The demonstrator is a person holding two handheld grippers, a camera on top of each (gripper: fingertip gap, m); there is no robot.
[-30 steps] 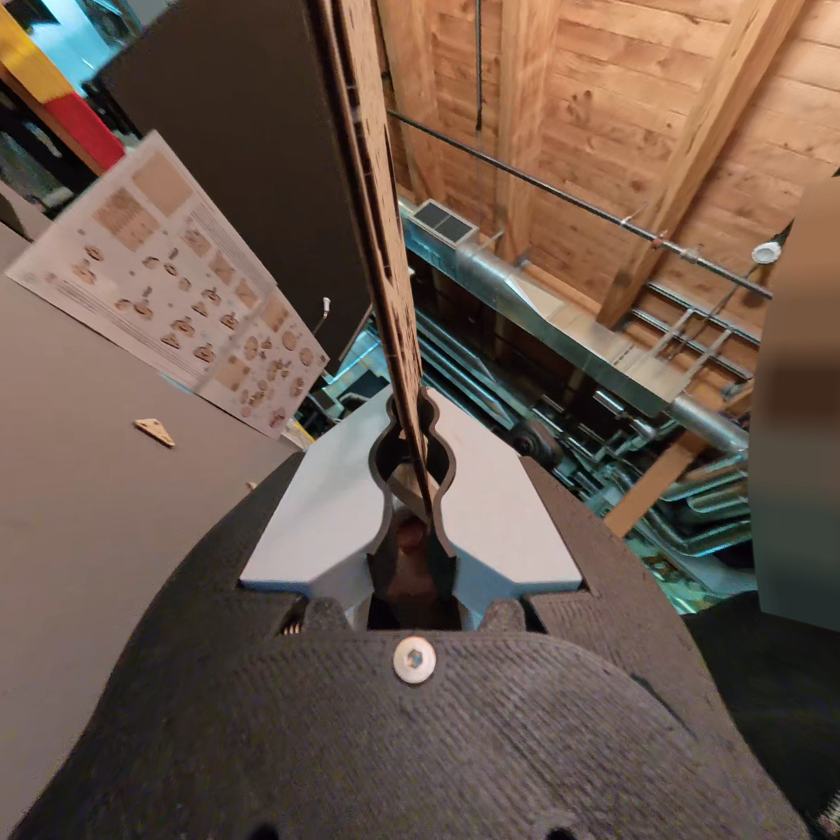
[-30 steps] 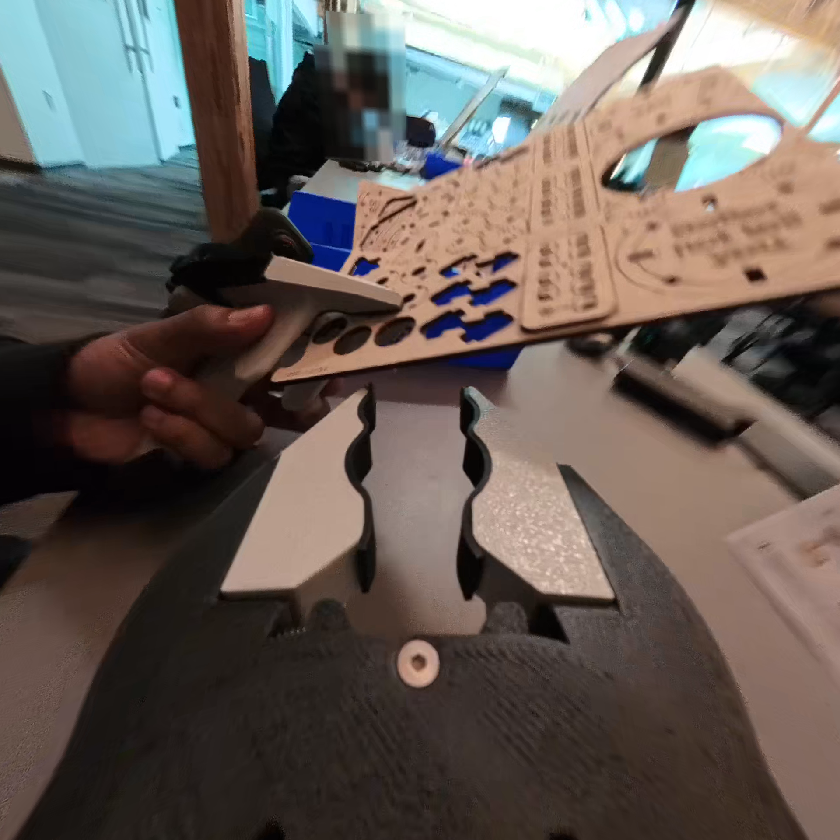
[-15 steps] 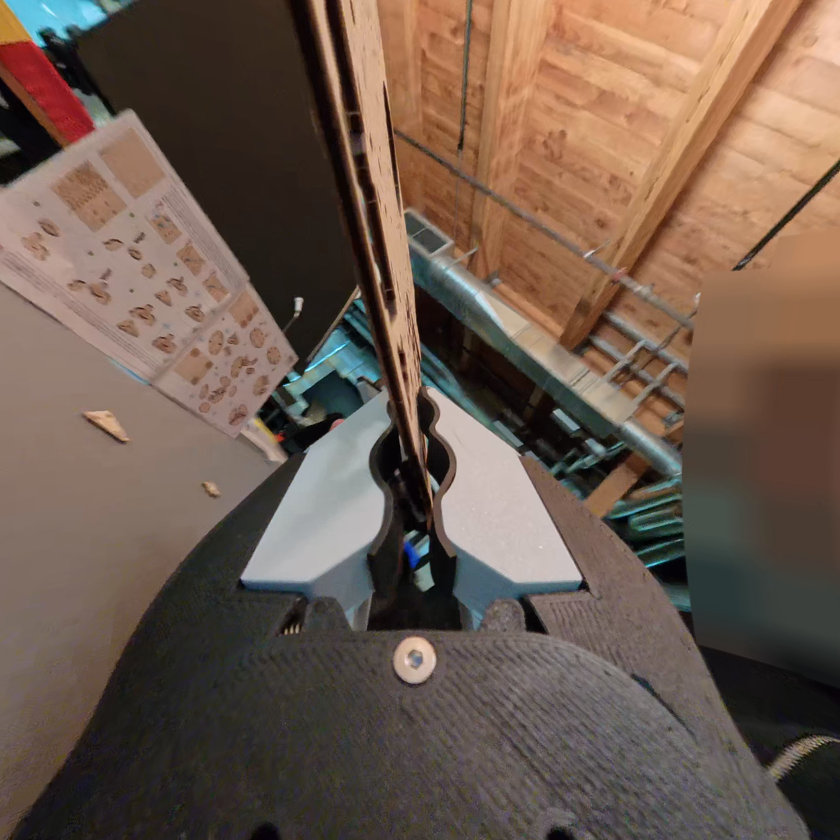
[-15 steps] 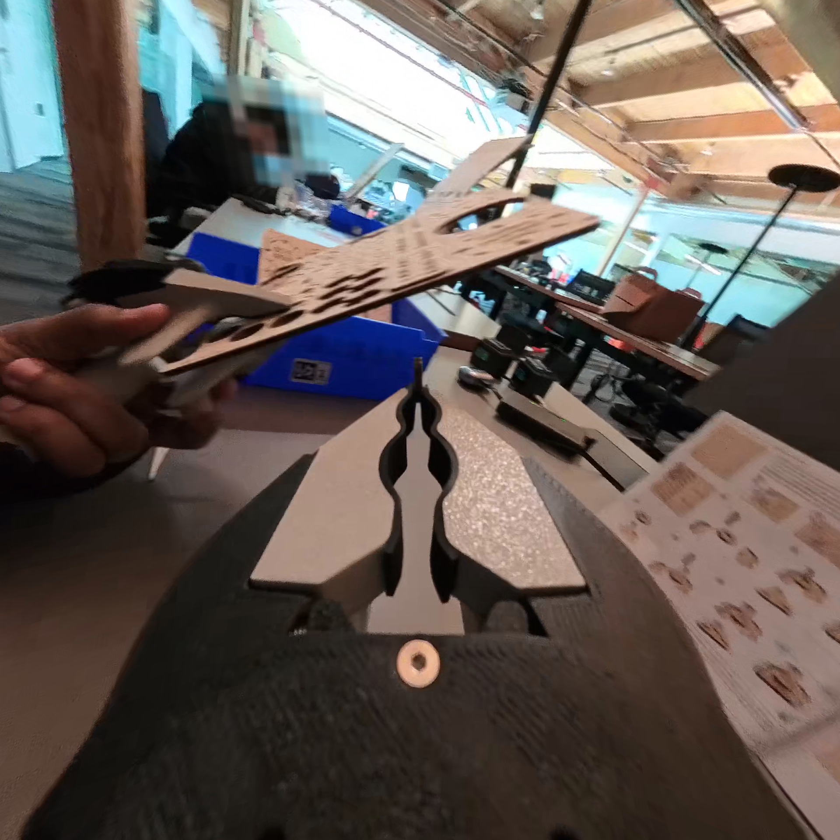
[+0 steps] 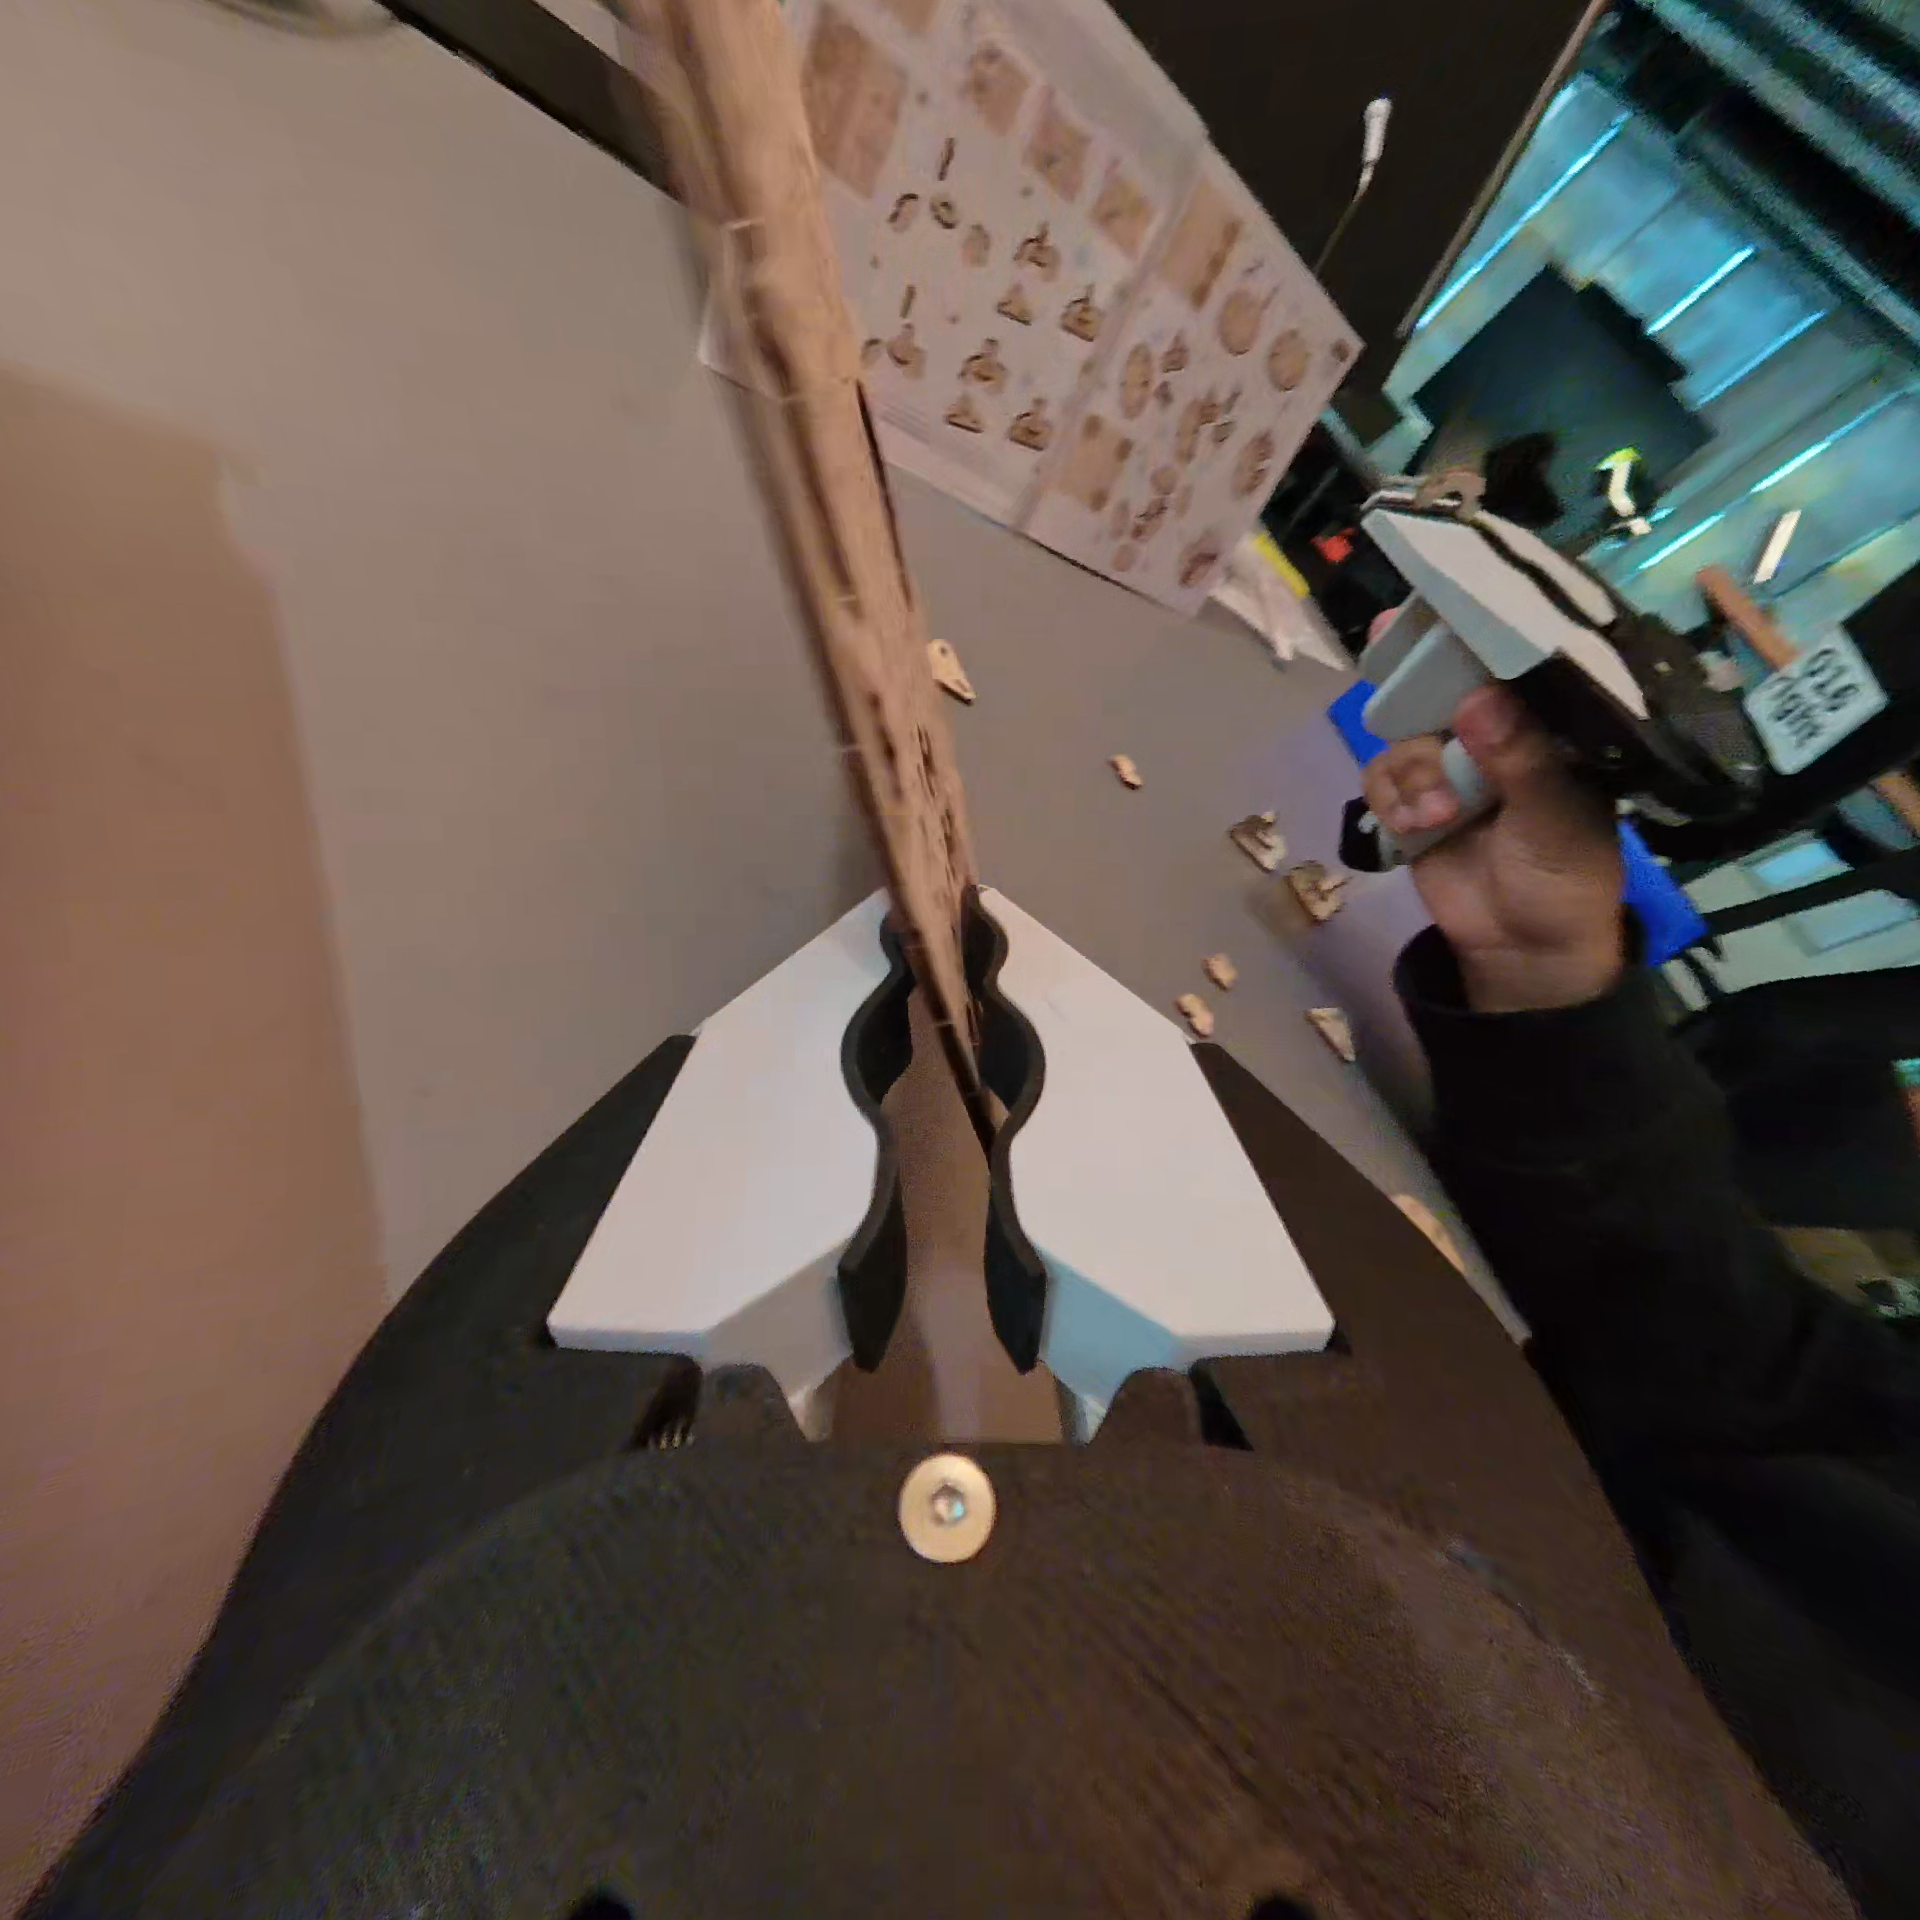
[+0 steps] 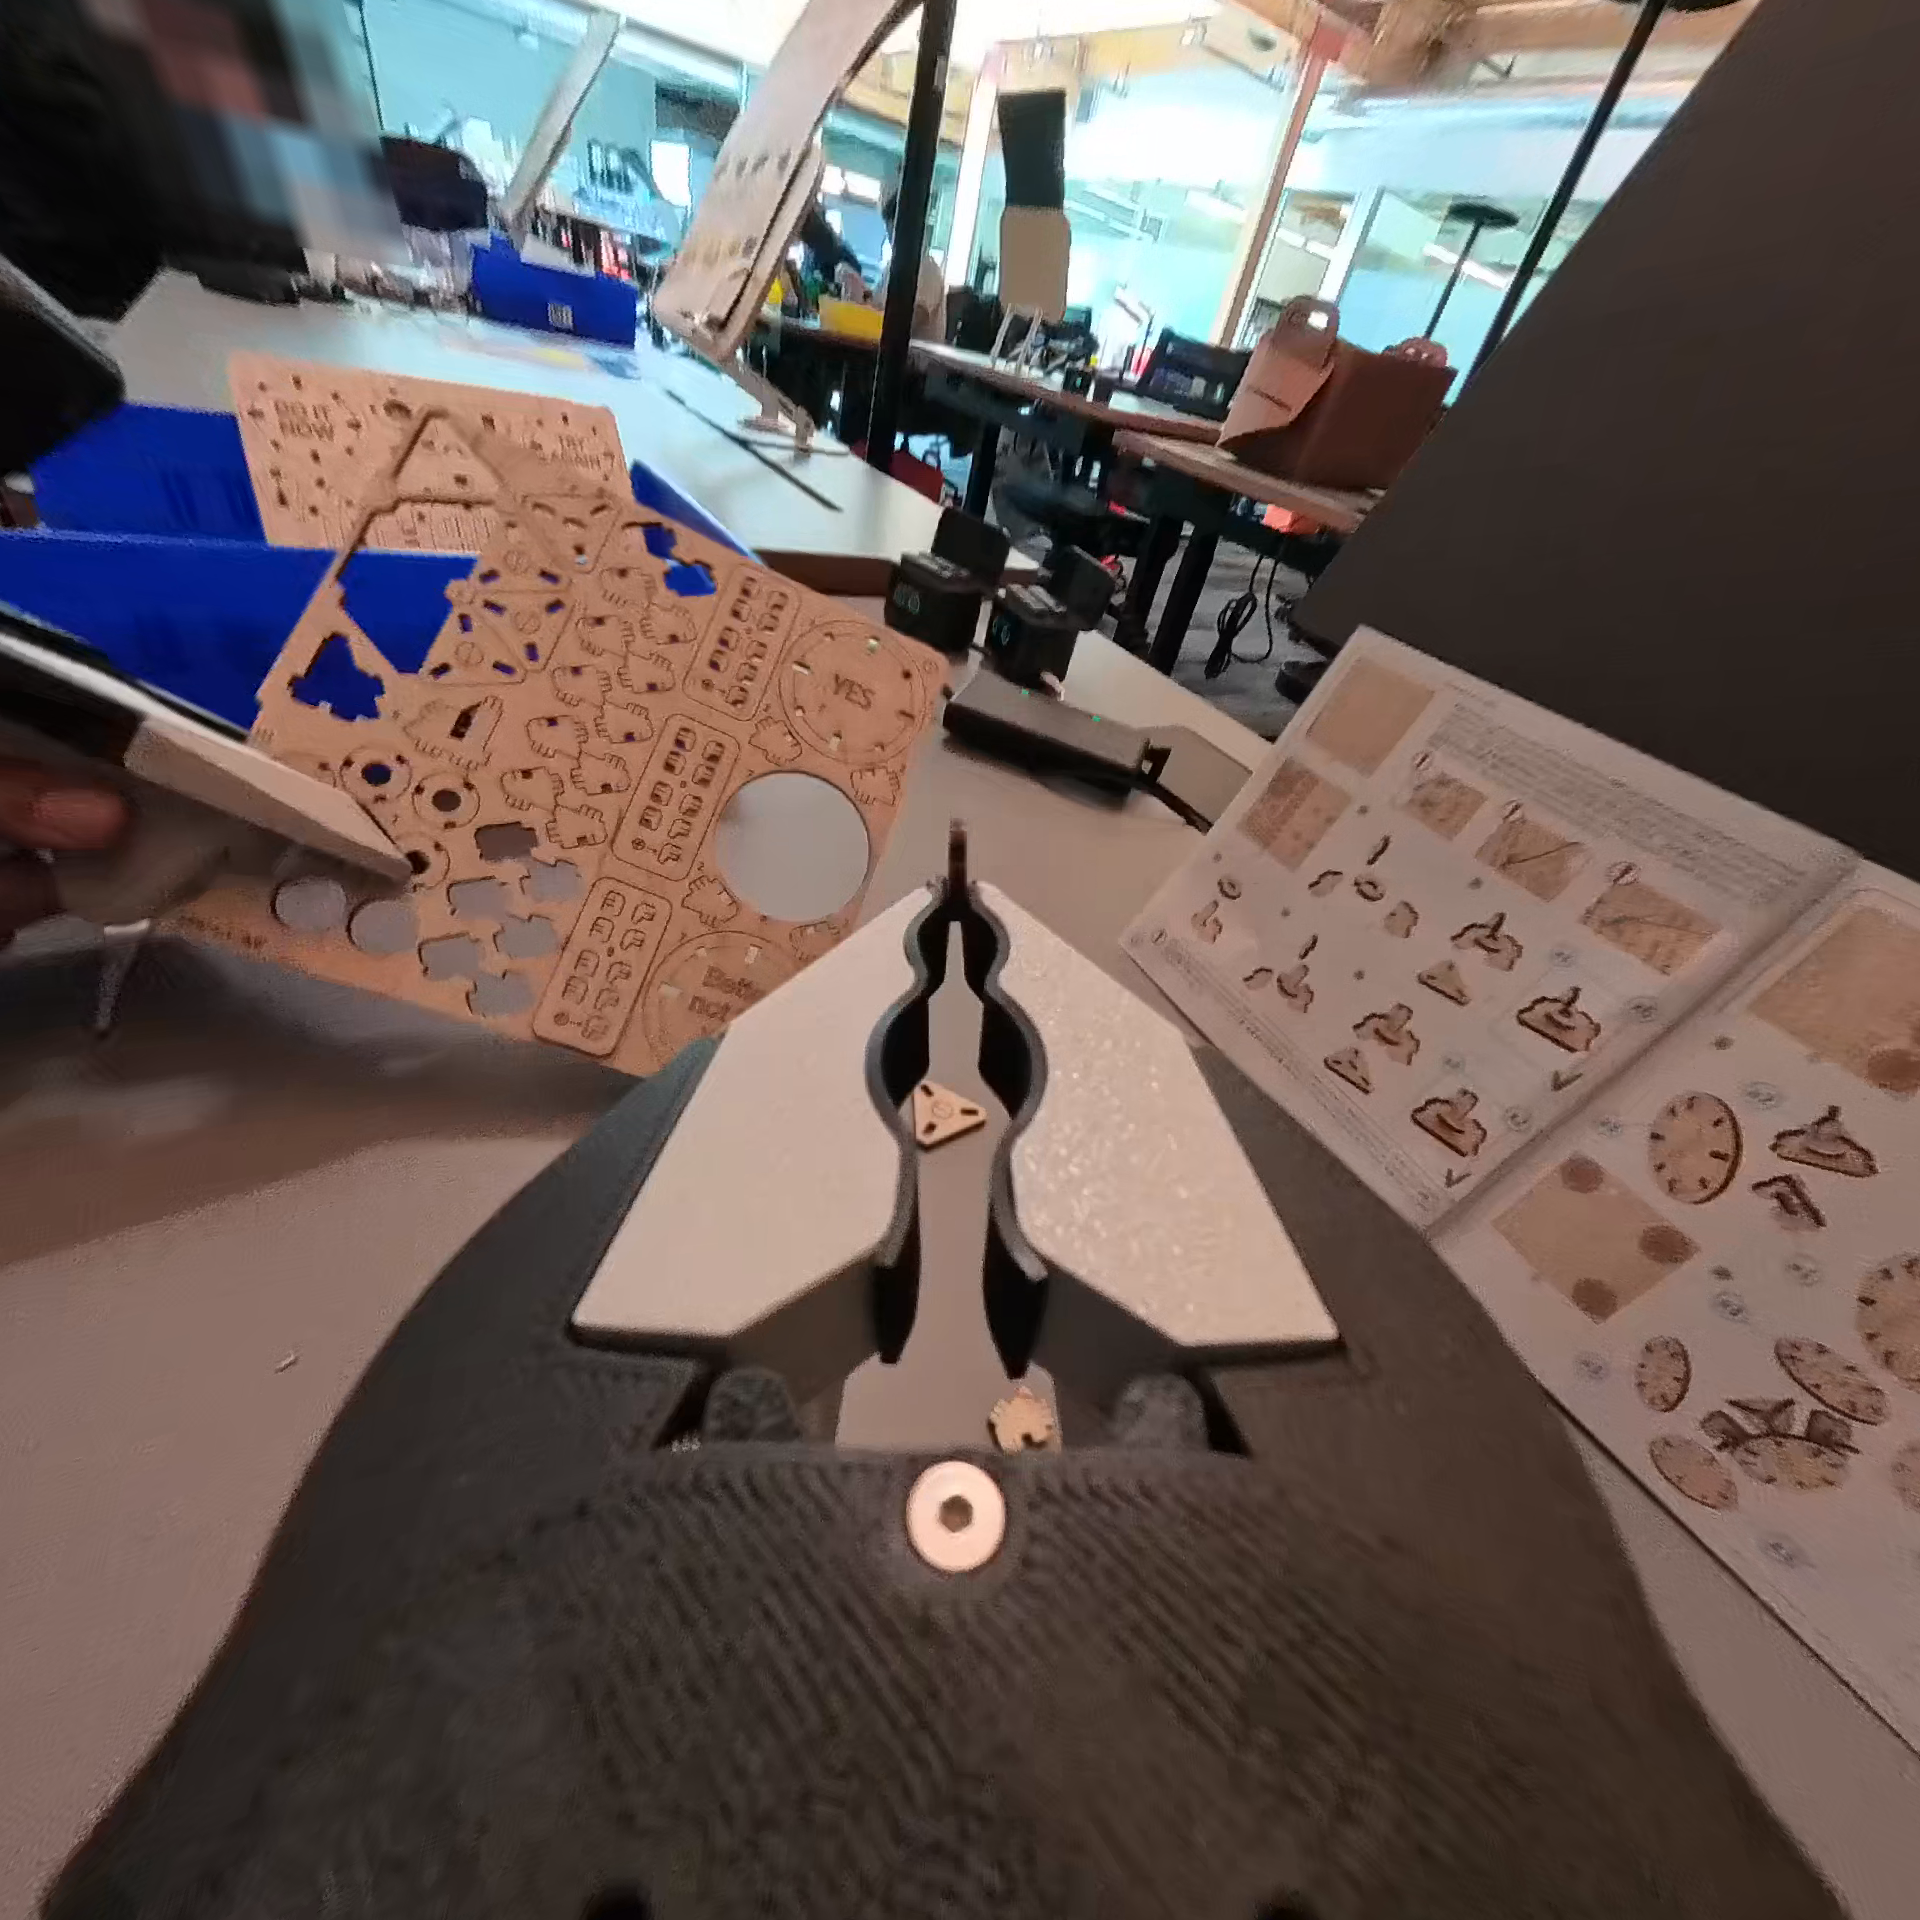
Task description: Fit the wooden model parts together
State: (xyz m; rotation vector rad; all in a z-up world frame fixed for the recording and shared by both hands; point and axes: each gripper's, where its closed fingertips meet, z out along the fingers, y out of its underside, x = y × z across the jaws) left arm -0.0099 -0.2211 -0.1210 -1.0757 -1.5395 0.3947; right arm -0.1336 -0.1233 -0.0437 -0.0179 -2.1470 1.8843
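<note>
Between the left tool's (image 5: 940, 920) pads, a laser-cut plywood sheet (image 6: 623, 769) is being pinched by its corner, standing edge-on to that camera so its punched face is turning toward the right tool (image 6: 957, 883), whose jaws are gripping a thin dark sliver. Beyond, loose wooden pieces (image 5: 1314, 891) and an instruction sheet (image 6: 1538, 935) are lying on the grey counter (image 5: 416, 520).

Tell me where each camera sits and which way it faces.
Left wrist view: on the left hand-held gripper, looking along its fingers clamped on an edge-on wooden sheet, across the grey table; the right hand-held gripper and hand show at right.
Right wrist view: on the right hand-held gripper, tips shut on a thin piece, facing the room over the table; the left hand-held gripper shows at left.
Shared: wooden sheet, instruction sheet, table.
</note>
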